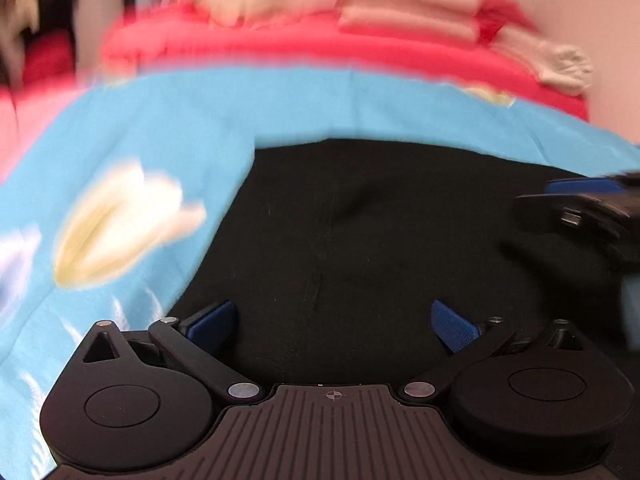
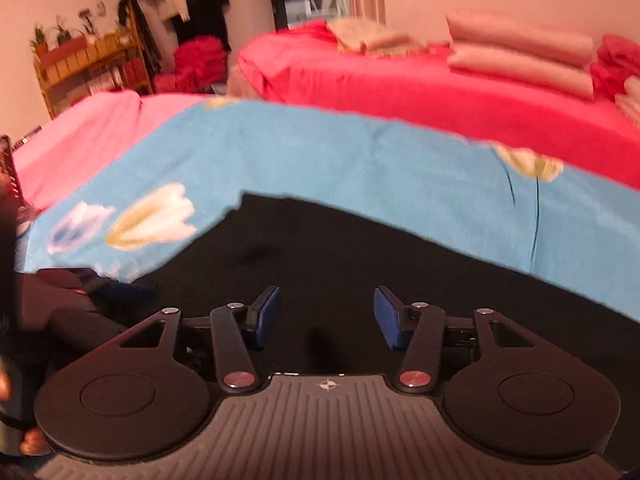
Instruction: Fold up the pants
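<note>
Black pants lie spread on a light blue cloth printed with tulips. My left gripper hovers over the near part of the pants, open wide, with only flat black fabric showing between its blue pads. In the right wrist view the pants fill the lower middle, and my right gripper is open above them with nothing pinched. The right gripper also shows blurred at the right edge of the left wrist view. At the left of the right wrist view, the left gripper is dimly visible.
The blue cloth covers a pink surface. Behind it stands a bed with a red cover and stacked pale pillows. A wooden shelf stands far left. Part of a hand shows at the left edge.
</note>
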`<move>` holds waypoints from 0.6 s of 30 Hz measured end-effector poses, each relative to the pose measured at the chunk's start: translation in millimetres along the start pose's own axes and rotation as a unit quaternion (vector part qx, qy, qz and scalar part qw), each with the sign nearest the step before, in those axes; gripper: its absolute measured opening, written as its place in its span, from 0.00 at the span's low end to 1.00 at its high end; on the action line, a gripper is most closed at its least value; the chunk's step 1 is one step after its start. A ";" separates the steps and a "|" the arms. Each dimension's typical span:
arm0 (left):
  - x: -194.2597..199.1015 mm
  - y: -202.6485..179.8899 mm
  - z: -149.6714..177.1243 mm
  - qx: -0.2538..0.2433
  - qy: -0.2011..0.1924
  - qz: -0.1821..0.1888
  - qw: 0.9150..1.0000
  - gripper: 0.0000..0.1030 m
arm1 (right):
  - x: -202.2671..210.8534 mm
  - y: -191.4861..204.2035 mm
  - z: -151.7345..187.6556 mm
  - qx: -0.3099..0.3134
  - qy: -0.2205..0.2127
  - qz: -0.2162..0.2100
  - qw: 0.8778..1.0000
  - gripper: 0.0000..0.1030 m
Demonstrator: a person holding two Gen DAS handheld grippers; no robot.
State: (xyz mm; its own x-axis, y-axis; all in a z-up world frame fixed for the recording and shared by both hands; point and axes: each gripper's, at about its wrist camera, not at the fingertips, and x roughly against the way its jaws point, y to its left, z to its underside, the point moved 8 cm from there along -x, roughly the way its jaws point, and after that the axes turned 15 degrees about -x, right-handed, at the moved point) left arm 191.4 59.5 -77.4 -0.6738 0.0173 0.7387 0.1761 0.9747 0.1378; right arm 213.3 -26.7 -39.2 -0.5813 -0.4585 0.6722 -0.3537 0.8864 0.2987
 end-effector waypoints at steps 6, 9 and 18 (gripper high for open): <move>0.0 1.0 -0.4 0.011 0.006 0.006 1.000 1.00 | -29.9 -74.1 -28.1 -0.084 -0.040 0.050 0.994 0.29; -0.1 1.8 -3.7 0.008 0.024 0.007 1.000 1.00 | -0.4 -108.6 -36.0 -0.159 -0.074 0.080 0.981 0.46; -0.6 -14.8 -60.0 0.020 -0.002 0.060 0.998 1.00 | 141.9 -224.8 1.2 -0.275 -0.135 0.113 0.945 0.60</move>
State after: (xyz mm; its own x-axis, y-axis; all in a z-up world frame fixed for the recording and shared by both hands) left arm 232.3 31.7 -40.3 -0.6523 0.1344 0.7460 0.2264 0.9738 0.0225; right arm 209.4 -291.1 -11.8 -0.7883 -0.1881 0.5859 0.1927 0.8288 0.5254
